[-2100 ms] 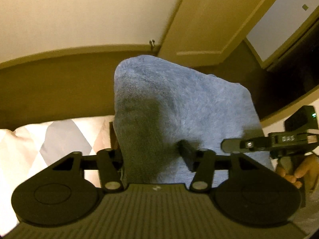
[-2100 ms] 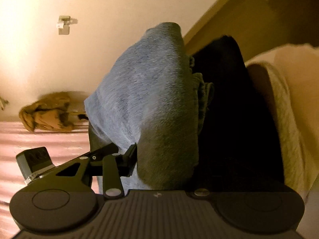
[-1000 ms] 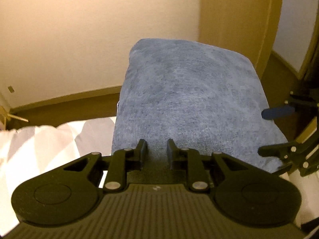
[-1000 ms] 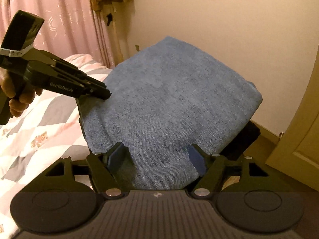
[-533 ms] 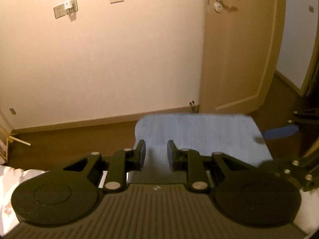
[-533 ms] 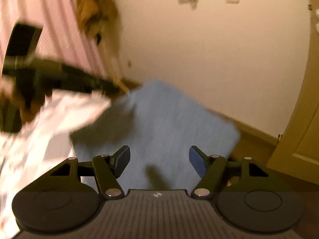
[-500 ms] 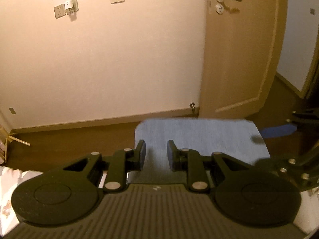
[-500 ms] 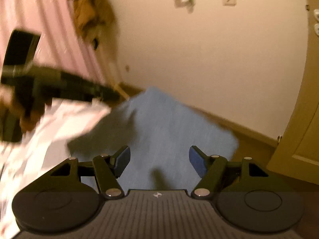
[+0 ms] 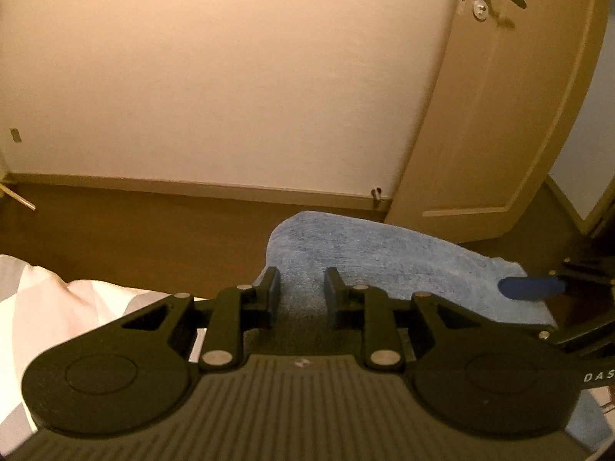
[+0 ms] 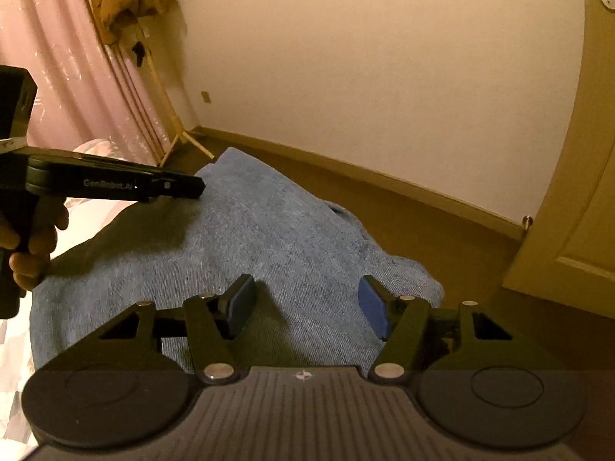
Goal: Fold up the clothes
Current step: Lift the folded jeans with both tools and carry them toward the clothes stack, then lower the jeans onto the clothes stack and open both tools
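The blue cloth, held up before the wall a second ago, is now laid flat at the corner of the patterned bed; the left gripper is seen with a narrow gap, nothing pinched between its fingers; the right gripper is spread wide above the cloth; beyond the cloth's far edge, bare brown floor is shown up to the wall and door.
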`<state>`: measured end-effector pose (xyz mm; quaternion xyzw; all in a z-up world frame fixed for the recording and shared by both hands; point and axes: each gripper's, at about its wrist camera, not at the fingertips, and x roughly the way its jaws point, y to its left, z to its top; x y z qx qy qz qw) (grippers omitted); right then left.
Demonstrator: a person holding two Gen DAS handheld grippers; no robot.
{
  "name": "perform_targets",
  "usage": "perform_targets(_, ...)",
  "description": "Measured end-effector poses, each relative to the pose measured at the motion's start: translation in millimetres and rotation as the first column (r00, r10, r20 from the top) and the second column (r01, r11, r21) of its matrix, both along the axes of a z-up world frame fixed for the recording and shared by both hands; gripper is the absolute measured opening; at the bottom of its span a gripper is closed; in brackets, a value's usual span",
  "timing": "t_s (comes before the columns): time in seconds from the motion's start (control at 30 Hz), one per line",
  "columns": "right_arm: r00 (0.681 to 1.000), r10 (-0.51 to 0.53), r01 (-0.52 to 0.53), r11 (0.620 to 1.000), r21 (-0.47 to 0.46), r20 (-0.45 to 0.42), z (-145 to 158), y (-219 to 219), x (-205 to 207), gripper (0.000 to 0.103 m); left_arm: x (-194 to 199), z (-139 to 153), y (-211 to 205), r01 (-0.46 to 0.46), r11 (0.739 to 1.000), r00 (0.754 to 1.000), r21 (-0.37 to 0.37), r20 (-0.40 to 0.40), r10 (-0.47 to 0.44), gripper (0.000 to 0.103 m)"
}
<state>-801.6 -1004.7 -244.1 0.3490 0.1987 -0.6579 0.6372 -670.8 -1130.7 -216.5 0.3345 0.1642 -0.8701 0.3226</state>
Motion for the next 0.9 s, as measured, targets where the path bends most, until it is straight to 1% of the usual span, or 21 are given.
perform_targets(0.1,1.000,0.003,-0.003,1.000,0.003,-0.009,4,-7,7,0.062,3,3,11,-0.003,0.999,1.000,-0.034,-0.003,0.003,0.023)
perform_targets(0.2,0.999,0.023,-0.023,1.000,-0.011,-0.033,13,-6,12,0.063,15,18,29,-0.011,0.997,1.000,-0.083,-0.024,0.009,0.021)
perform_targets(0.3,0.997,0.046,-0.050,0.996,-0.074,-0.055,31,21,17,0.063,33,36,53,-0.003,0.994,0.999,-0.112,-0.036,-0.001,0.020)
perform_targets(0.37,0.997,0.073,-0.075,0.992,-0.105,-0.025,40,33,24,0.063,49,45,72,-0.006,0.992,0.999,-0.125,-0.042,0.000,0.020)
perform_targets(0.43,0.994,0.103,-0.105,0.988,-0.116,-0.018,47,46,32,0.063,64,48,88,-0.016,0.991,0.999,-0.130,-0.036,0.012,0.020)
perform_targets(0.53,0.990,0.142,-0.142,0.983,-0.115,-0.008,51,62,45,0.063,78,35,100,-0.063,0.994,0.998,-0.088,0.021,0.065,0.020)
perform_targets(0.6,0.987,0.162,-0.164,0.982,-0.090,-0.019,45,70,52,0.067,87,20,104,-0.095,0.994,0.995,-0.057,0.028,0.097,0.021)
perform_targets(0.67,0.986,0.166,-0.167,0.985,-0.042,-0.027,34,73,55,0.074,88,7,113,-0.112,0.991,0.992,-0.069,0.045,0.115,0.021)
perform_targets(0.77,0.979,0.201,-0.202,0.979,-0.016,-0.037,24,76,62,0.075,93,0,122,-0.152,0.985,0.987,-0.077,0.043,0.156,0.021)
perform_targets(0.83,0.972,0.220,-0.222,0.975,-0.020,-0.079,23,85,68,0.076,91,-1,128,-0.154,0.984,0.986,-0.089,0.056,0.159,0.021)
perform_targets(0.9,0.970,0.225,-0.228,0.973,-0.021,-0.094,19,89,69,0.076,84,-4,132,-0.153,0.982,0.984,-0.107,0.077,0.162,0.021)
